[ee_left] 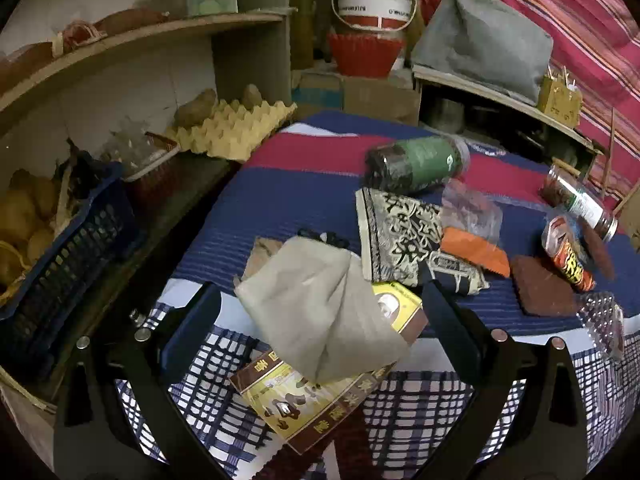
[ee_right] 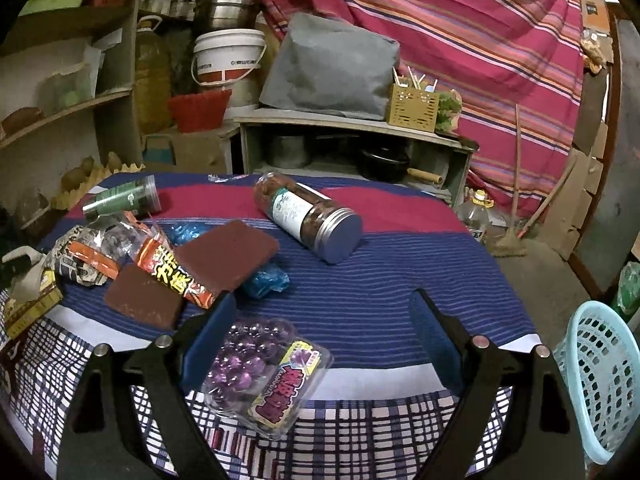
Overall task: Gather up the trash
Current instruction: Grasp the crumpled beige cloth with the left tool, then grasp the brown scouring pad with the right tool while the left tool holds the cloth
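Left wrist view: the left gripper hangs with jaws spread wide over a grey cloth pouch lying on a yellow-and-brown carton, pads clear of both. Wrappers crowd the striped tablecloth beyond: a patterned black-and-cream packet, an orange snack wrapper, a green-labelled jar on its side. Right wrist view: the right gripper (jaws likewise apart, gripping nothing) frames a clear plastic blister tray with a purple label; a pale blue basket stands off the table's right edge.
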### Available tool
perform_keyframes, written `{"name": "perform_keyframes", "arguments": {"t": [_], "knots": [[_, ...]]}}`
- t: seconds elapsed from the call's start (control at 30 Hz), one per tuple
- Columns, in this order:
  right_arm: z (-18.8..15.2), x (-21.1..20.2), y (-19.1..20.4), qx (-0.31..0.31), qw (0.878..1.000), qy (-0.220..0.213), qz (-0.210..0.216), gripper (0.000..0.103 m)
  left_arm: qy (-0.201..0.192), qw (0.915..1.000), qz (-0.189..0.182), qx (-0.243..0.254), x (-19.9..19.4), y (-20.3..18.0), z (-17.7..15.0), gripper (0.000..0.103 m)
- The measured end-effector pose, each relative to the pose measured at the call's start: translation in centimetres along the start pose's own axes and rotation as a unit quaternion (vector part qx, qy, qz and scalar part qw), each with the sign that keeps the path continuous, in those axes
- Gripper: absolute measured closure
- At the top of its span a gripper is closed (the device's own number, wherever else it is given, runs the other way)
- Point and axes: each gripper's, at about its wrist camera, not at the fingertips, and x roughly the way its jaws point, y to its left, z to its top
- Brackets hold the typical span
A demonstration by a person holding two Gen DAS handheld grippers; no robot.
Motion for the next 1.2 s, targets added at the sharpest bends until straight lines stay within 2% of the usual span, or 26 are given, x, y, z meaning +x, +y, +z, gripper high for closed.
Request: {"name": "perform_keyframes", "arguments": {"t": [0.27, 0.43, 0.5, 0.53, 0.6, 0.63, 0.8, 0.9, 1.1, 1.2], "knots": [[0.1, 0.5, -0.7, 0.01, 1.0, 0.004, 0.002, 0.016, 0.023, 0.9995, -0.016, 0.017, 2.1, -1.1, -0.4, 0.007], [0.0, 1.0, -0.7, 0.01, 1.0, 0.009, 0.002, 0.016, 0.031, 0.999, -0.028, 0.016, 2.5, -1.1, -0.3, 0.024], [0.1, 1.2, -0.7, 0.013, 1.0, 0.011, 0.004, 0.016, 0.032, 0.9987, -0.038, 0.01, 2.2, -0.8, -0.2, 0.045], [0.1, 1.3, -0.7, 0.016, 1.0, 0.012, 0.006, 0.016, 0.033, 0.9981, -0.052, 0.002, 2.0, -0.6, 0.0, 0.052], [0.2, 1.4, -0.6, 0.019, 1.0, 0.012, 0.009, 0.016, 0.038, 0.9967, -0.07, -0.011, 2.0, -0.2, 0.2, 0.08], [0.3, 1.4, -0.5, 0.02, 1.0, 0.012, 0.011, 0.016, 0.04, 0.9962, -0.076, -0.014, 2.1, -0.2, 0.2, 0.083], [0.5, 1.1, -0.2, 0.016, 1.0, 0.007, 0.009, 0.016, 0.028, 0.998, -0.057, -0.006, 0.9, -0.6, 0.5, 0.088], [0.7, 1.0, -0.1, 0.019, 1.0, 0.006, 0.011, 0.016, 0.0, 0.9987, -0.051, -0.006, -0.8, -0.6, 1.3, 0.088], [0.6, 0.8, 0.4, 0.013, 1.0, 0.005, 0.011, 0.016, -0.061, 0.998, -0.014, 0.002, -4.6, -1.3, 2.4, 0.088], [0.6, 0.9, 0.6, 0.009, 1.0, 0.006, 0.011, 0.016, -0.082, 0.9963, -0.023, -0.008, -5.8, -1.4, 3.1, 0.088]]}}
